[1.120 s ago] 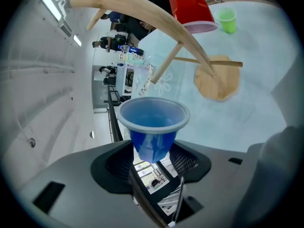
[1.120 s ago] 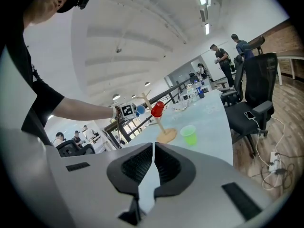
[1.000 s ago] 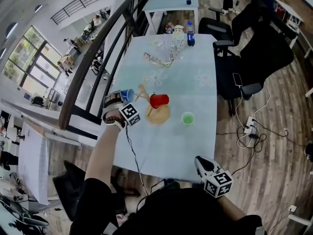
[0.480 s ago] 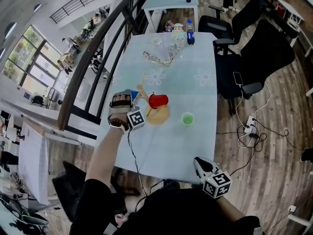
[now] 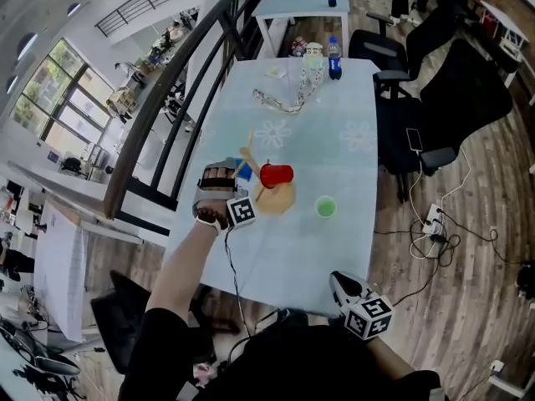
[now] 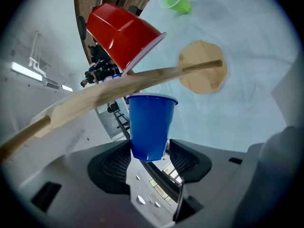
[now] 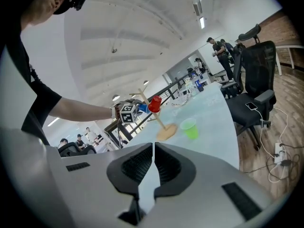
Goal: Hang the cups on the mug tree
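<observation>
The wooden mug tree [image 5: 274, 197] stands mid-table with a red cup [image 5: 276, 175] hung on one peg. A green cup [image 5: 324, 207] stands upright on the table to its right. My left gripper [image 5: 234, 175] is shut on a blue cup [image 5: 243, 171] just left of the tree. In the left gripper view the blue cup [image 6: 151, 127] sits between the pads [image 6: 116, 163], its rim close under a wooden peg [image 6: 109, 96], with the red cup [image 6: 121, 34] above. My right gripper [image 5: 351, 291] is shut and empty near the table's front edge, far from the cups [image 7: 191, 127].
A capped bottle [image 5: 333, 57] and a lanyard [image 5: 288, 98] lie at the table's far end. Black office chairs [image 5: 451, 90] stand along the right side. A dark railing [image 5: 167, 107] runs along the left. Cables and a power strip [image 5: 435, 224] lie on the floor.
My left gripper has moved right toward the mug tree and rolled, bringing the blue cup up to a peg. The right gripper has stayed put.
</observation>
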Tool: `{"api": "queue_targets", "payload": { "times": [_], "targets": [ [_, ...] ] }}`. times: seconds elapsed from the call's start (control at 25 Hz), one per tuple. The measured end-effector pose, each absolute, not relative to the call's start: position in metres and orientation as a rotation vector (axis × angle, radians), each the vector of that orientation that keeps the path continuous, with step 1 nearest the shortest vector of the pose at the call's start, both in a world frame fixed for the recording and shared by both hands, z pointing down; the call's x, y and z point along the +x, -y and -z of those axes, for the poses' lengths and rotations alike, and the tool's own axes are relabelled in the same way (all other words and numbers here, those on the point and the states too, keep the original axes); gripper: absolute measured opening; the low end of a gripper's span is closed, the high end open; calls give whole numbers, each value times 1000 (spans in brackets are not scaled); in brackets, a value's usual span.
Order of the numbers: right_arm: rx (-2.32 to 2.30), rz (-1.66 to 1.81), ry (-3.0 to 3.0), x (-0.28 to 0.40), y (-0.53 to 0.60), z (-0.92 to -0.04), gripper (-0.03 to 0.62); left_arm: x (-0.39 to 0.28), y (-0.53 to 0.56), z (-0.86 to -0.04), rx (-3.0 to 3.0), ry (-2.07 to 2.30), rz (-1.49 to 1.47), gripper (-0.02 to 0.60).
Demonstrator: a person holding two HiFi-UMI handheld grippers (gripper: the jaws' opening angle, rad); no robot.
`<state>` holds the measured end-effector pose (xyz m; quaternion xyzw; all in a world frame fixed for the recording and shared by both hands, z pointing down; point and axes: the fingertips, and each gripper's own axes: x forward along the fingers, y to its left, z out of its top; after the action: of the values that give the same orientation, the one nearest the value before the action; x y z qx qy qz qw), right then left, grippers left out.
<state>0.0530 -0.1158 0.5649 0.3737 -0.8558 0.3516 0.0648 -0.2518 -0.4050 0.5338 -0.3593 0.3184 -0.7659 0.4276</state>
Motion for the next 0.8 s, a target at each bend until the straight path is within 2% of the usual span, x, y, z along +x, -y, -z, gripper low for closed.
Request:
{"api": "queue_targets", "payload": {
  "times": [0.28,0.8],
  "targets": [
    [1134,-1072,2583,60,117,-569,37,-256,394,-544,-1002,-883,1931,244],
    [1197,-1022,2566,70,142,-553,37,-307,274,-500,-1457,-1627,1738,245]
  ]
}}
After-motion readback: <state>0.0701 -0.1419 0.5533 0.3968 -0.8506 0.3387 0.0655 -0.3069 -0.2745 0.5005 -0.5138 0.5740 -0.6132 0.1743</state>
